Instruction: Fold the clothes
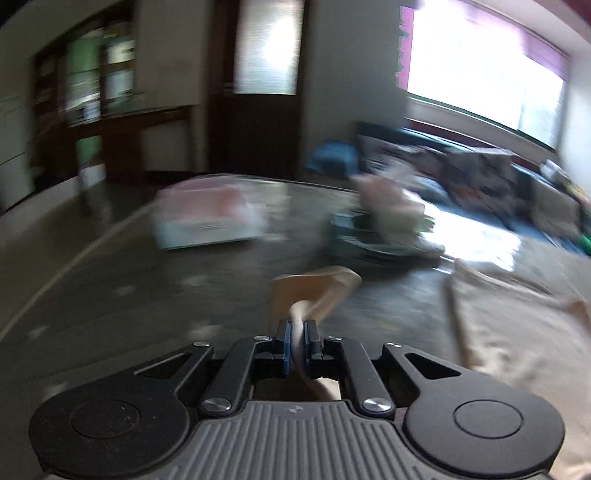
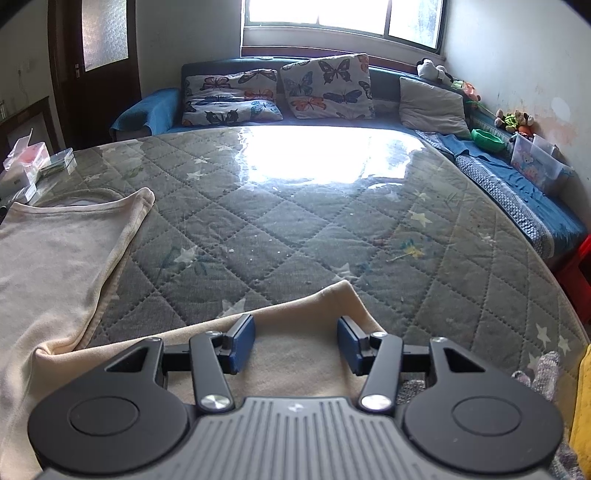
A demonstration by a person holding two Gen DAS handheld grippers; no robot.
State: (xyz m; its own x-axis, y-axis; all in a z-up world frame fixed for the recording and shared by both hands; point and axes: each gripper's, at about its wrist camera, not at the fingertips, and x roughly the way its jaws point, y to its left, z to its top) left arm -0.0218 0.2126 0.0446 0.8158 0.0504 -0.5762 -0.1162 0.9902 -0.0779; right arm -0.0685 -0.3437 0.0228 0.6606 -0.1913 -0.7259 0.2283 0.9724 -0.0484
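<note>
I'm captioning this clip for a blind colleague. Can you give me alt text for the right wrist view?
The open right gripper hovers over a corner of a cream garment spread on a quilted grey table cover. Behind stand a blue sofa with butterfly cushions and a bright window.

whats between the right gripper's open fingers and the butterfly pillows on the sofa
In the right wrist view: the cream garment's edge under the right gripper, then bare quilted table cover up to the butterfly pillows.

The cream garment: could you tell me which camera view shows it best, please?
The right wrist view: the cream garment lies sharp, spread on the quilted table. The left wrist view is motion-blurred, showing only a pinched fold in the left gripper.
</note>
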